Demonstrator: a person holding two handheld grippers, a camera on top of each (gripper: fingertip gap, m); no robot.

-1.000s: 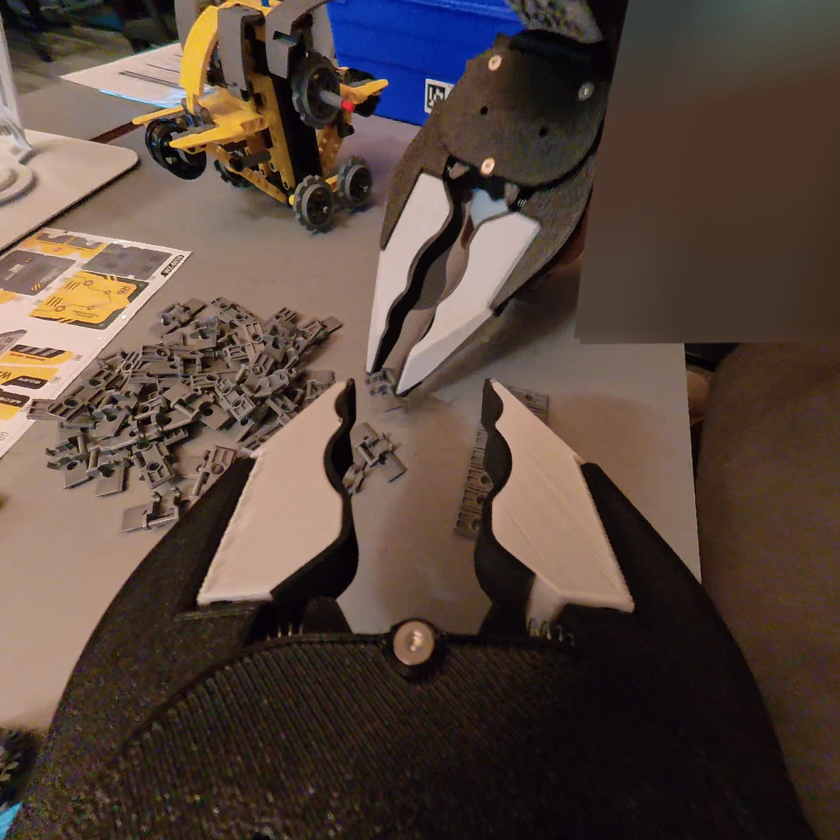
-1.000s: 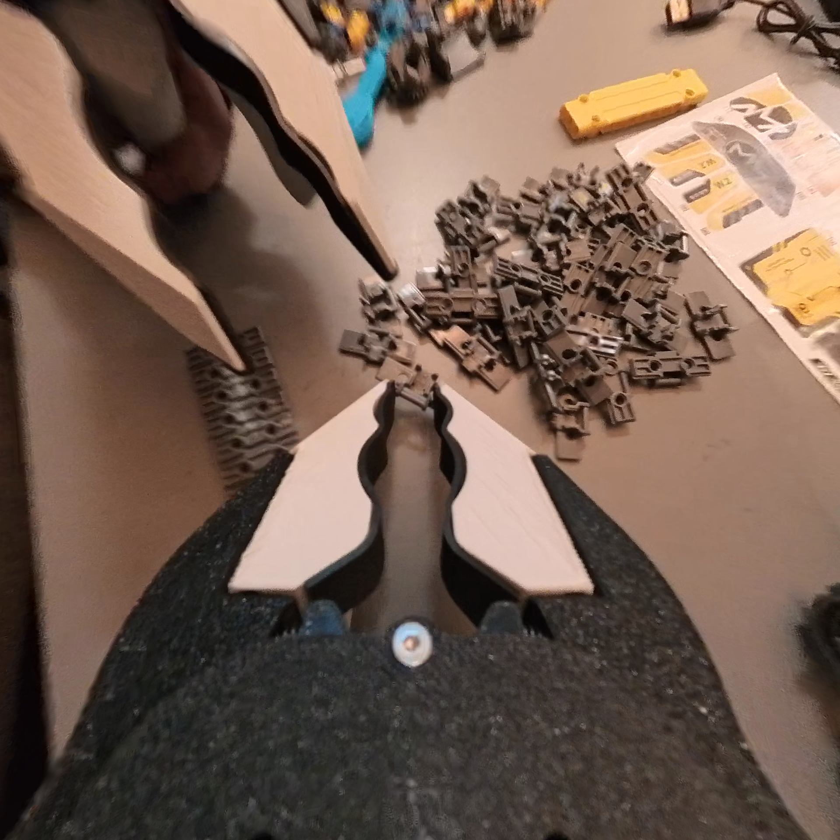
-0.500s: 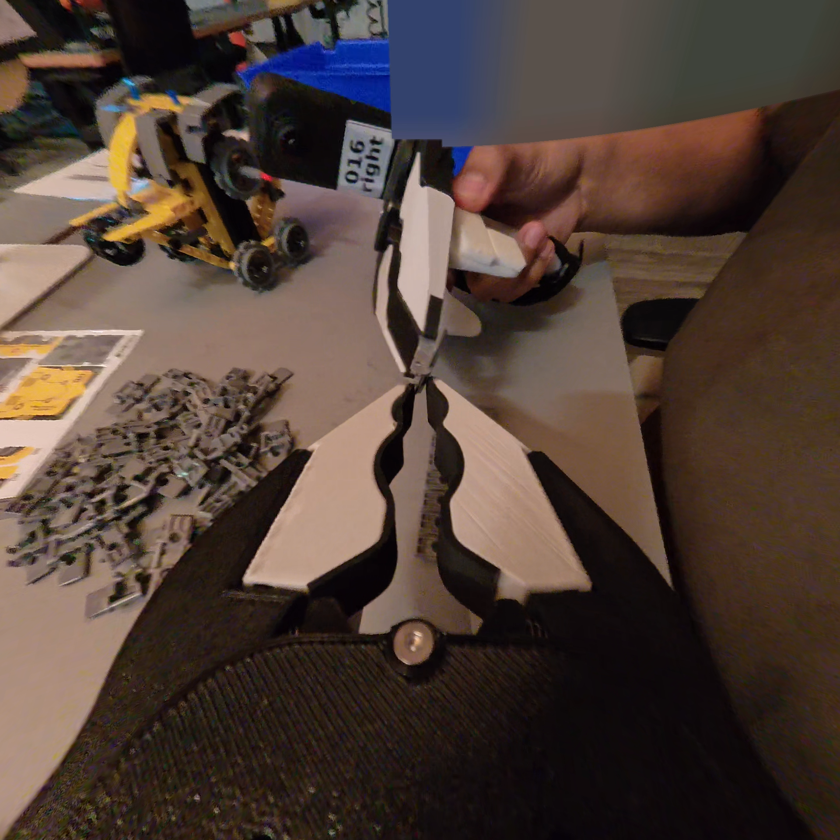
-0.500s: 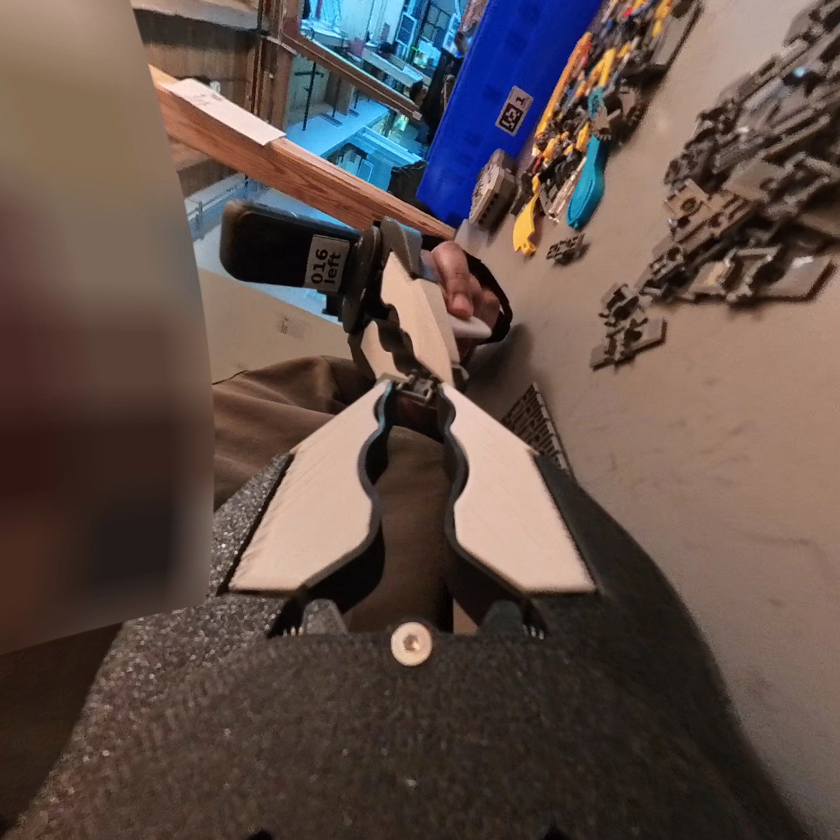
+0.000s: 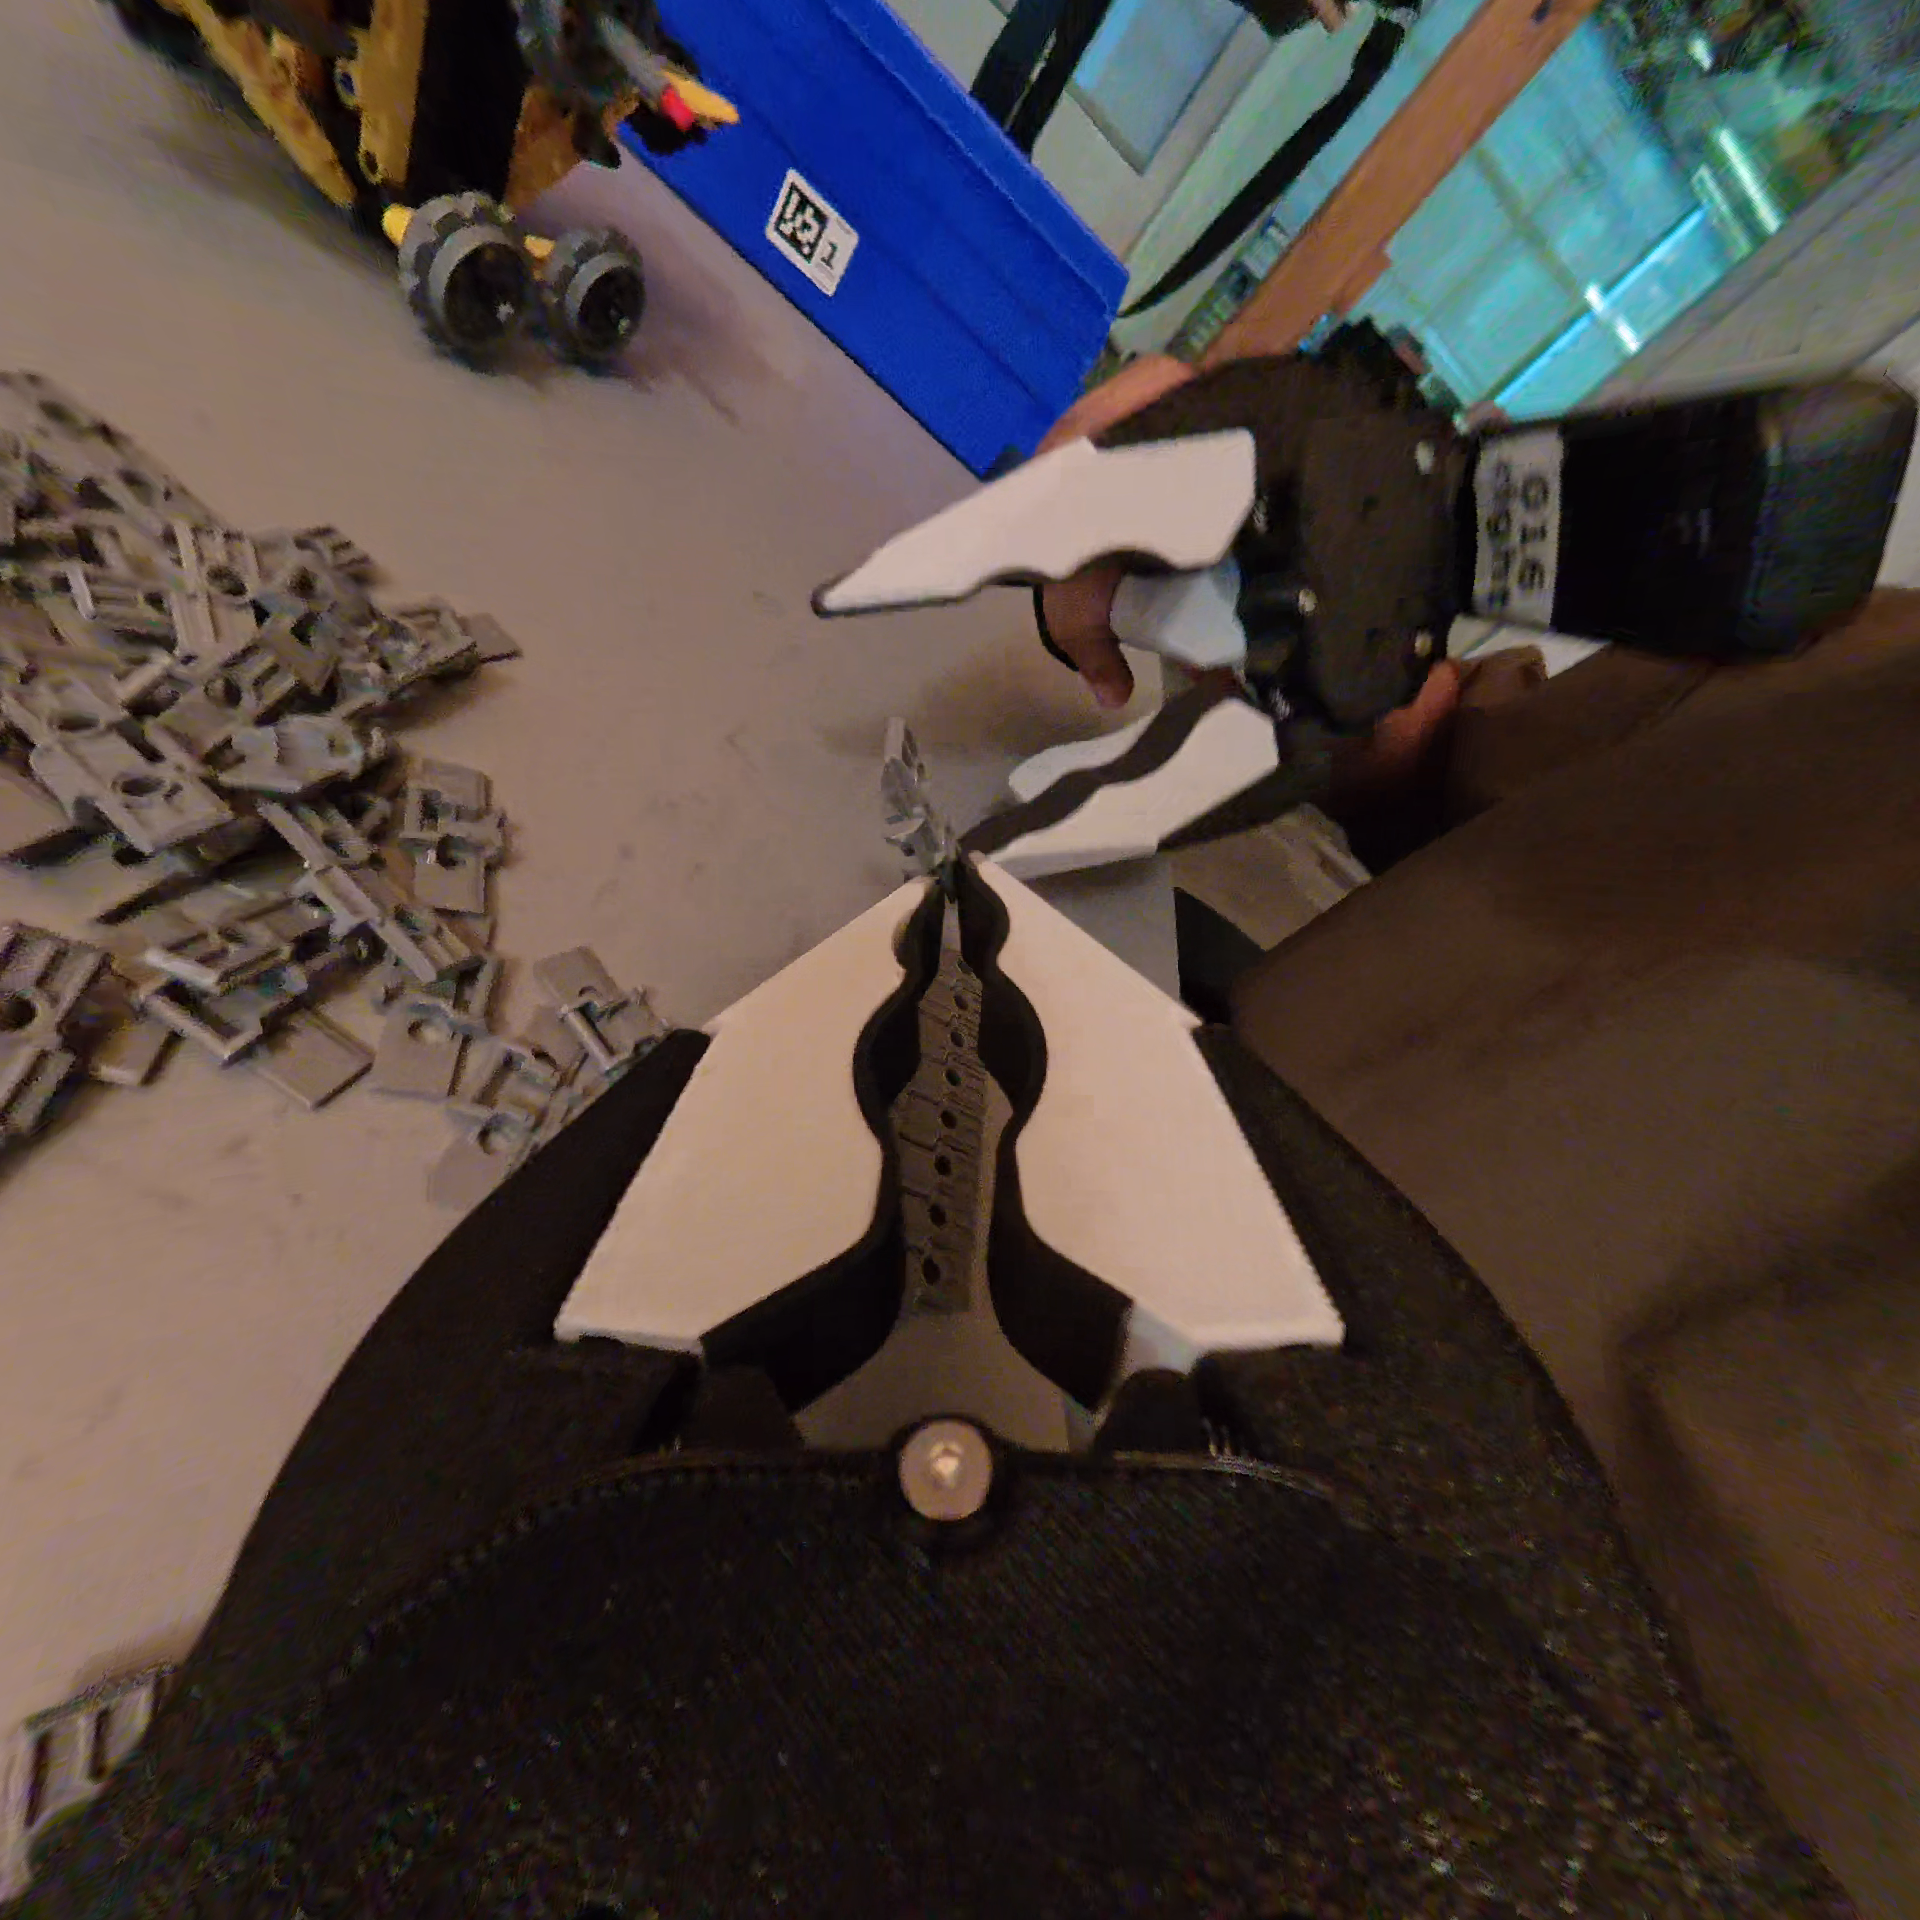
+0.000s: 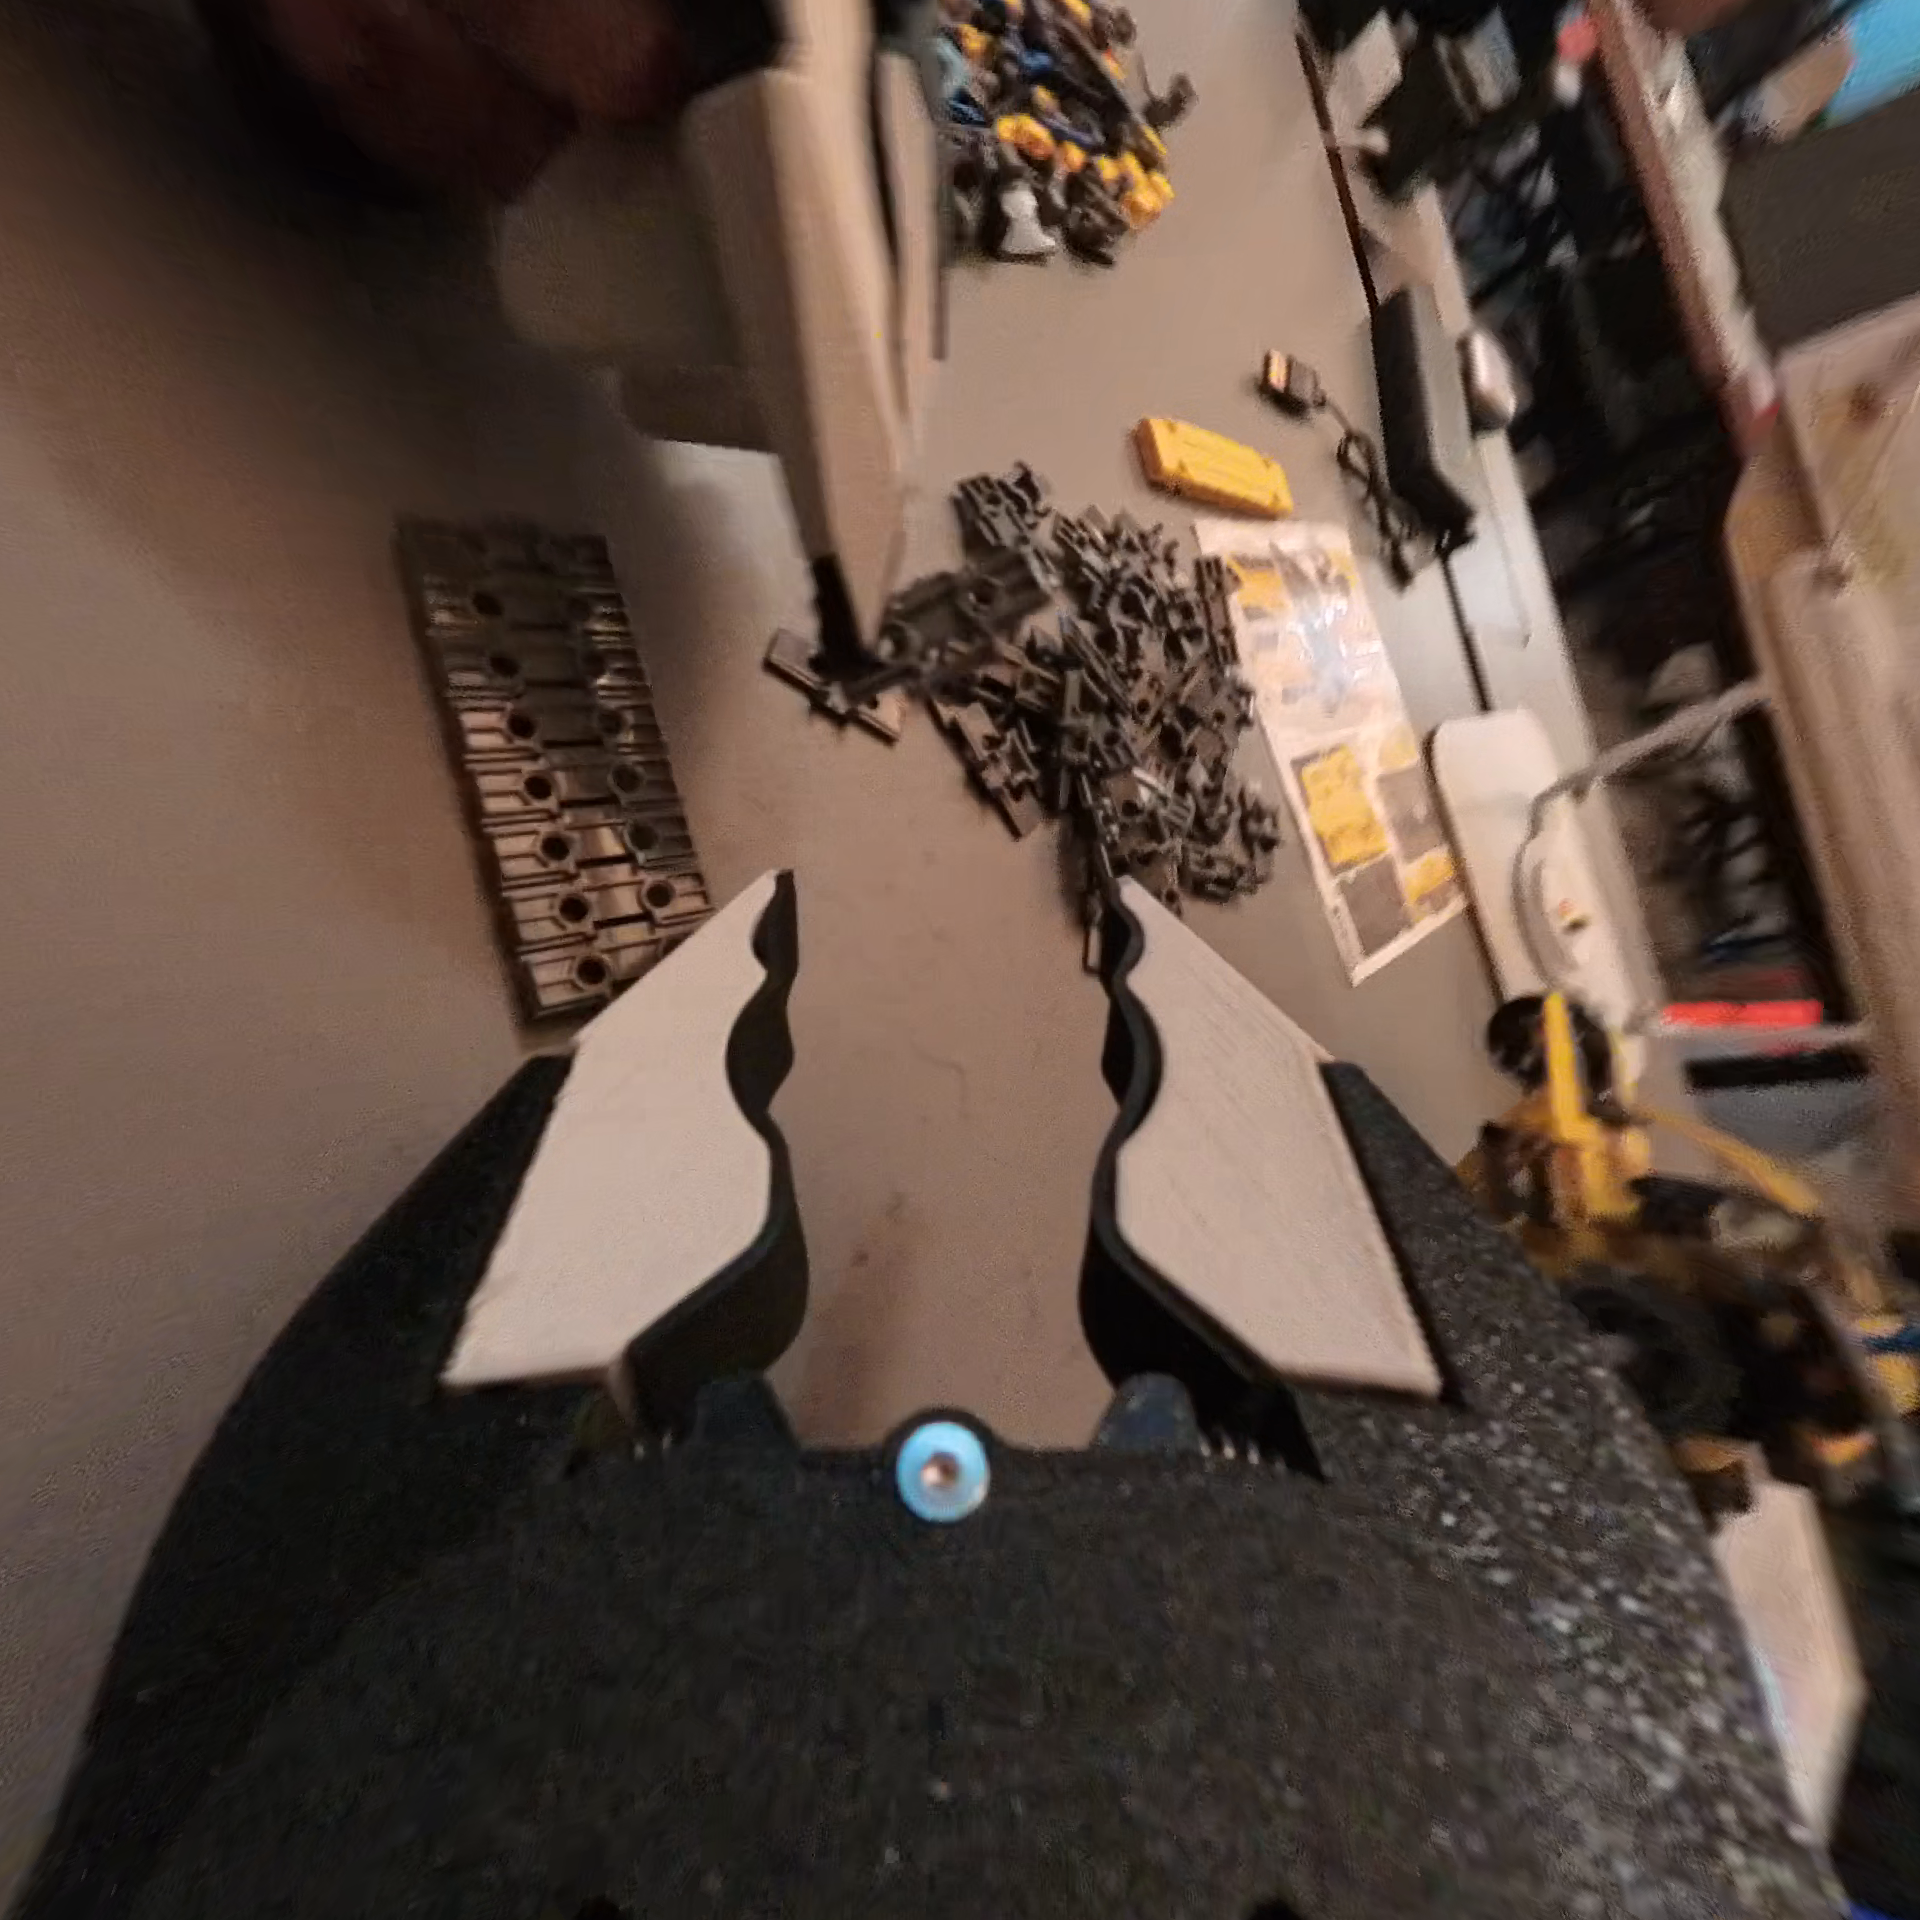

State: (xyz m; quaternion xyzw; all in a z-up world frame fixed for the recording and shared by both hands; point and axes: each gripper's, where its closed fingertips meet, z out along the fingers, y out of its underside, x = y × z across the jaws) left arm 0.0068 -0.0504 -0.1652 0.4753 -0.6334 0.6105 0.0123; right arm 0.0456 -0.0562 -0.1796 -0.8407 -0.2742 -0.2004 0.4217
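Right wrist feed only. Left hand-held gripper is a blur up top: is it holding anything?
Observer: Yes. The left hand-held gripper is shut on a small grey plastic track link.
Operator: Where's mine relative to it?
Observer: The right hand-held gripper is open, and its lower fingertip is close beside that link.
Operator: Anything outside my frame?
Observer: A blue plastic bin stands on the table next to the yellow-and-black wheeled toy model.

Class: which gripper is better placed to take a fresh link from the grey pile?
Probably right. The right gripper is open and empty, facing the pile; the left gripper is shut on a link.
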